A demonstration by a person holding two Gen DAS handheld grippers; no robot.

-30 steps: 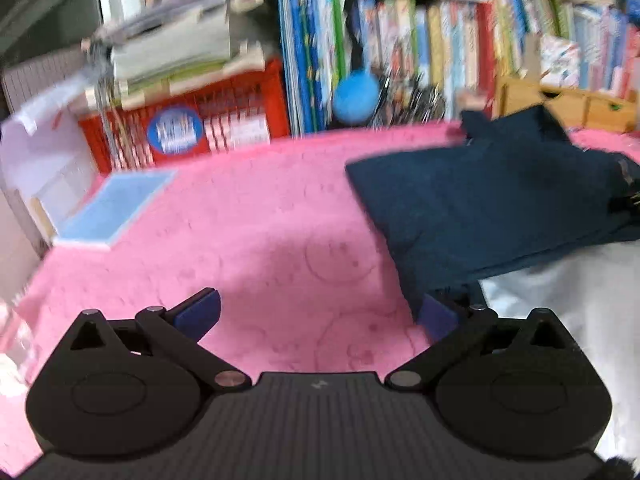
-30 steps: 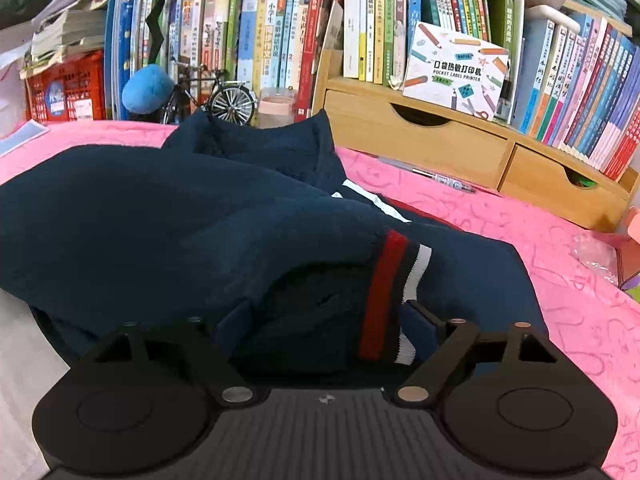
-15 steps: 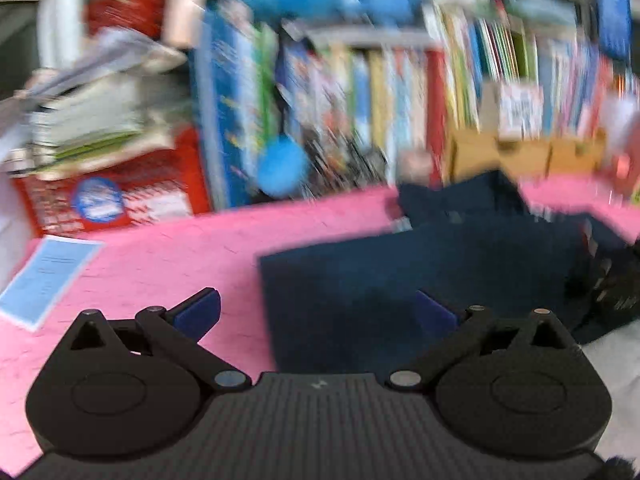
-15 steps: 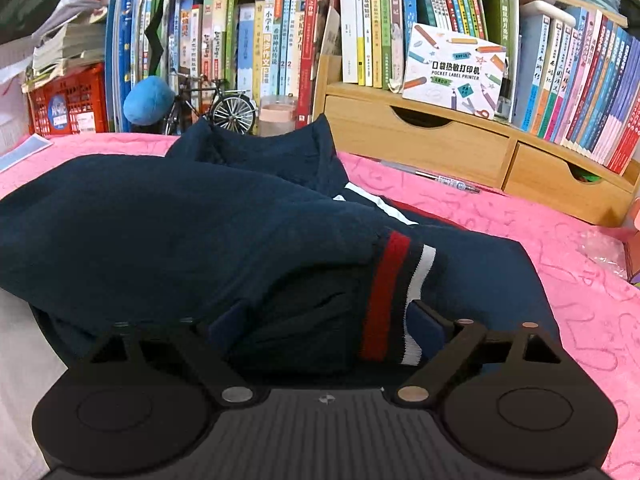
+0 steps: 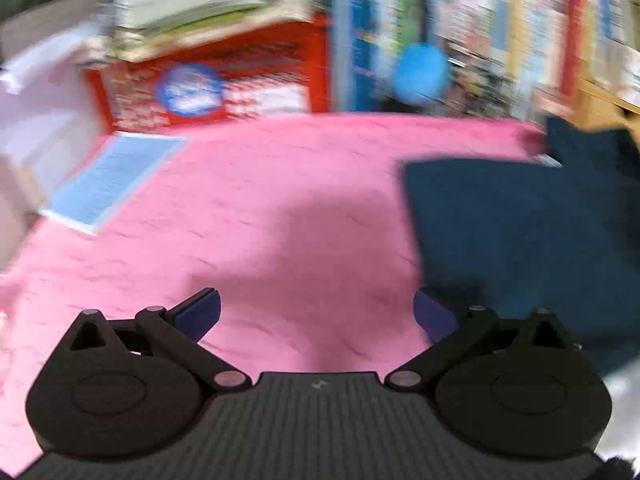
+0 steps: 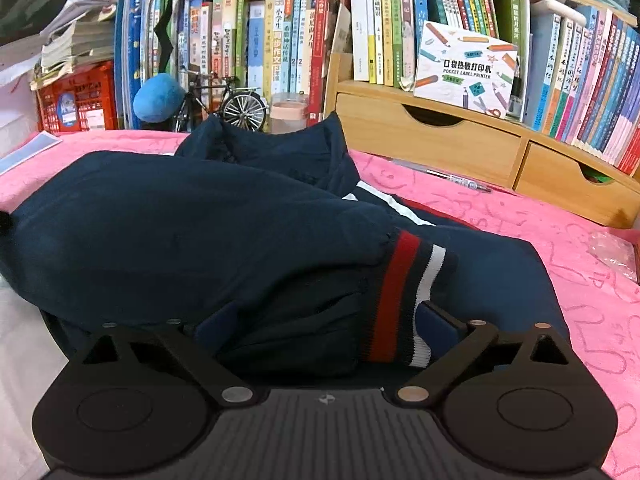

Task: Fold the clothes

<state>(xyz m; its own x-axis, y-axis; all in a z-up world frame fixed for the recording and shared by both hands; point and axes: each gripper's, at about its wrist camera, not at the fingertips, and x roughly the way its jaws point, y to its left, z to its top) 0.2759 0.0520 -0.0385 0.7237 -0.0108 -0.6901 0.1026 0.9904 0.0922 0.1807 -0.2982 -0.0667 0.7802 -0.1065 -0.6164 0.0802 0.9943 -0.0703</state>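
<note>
A navy jacket (image 6: 180,220) lies bunched on the pink tablecloth (image 6: 580,280), one sleeve folded across its body. That sleeve's cuff (image 6: 400,280), striped red and white, lies between the fingers of my right gripper (image 6: 326,322). The jaws are opening and the blue pads stand off the cloth on both sides. In the blurred left wrist view my left gripper (image 5: 316,312) is open over bare pink tablecloth (image 5: 260,220) with nothing between its fingers. The jacket (image 5: 520,220) is just to its right, its near edge behind the right fingertip.
A red crate (image 5: 208,80) with papers stacked on it, a blue sheet (image 5: 108,180) and a blue ball (image 5: 420,68) line the far left. Packed bookshelves, a wooden drawer unit (image 6: 460,144), a model bicycle (image 6: 224,104) and a pen (image 6: 460,178) stand behind the jacket.
The left gripper swung right over the jacket, then back left, and now hangs lower over the pink cloth. The right gripper kept its place while its fingers spread wider around the cuff.
</note>
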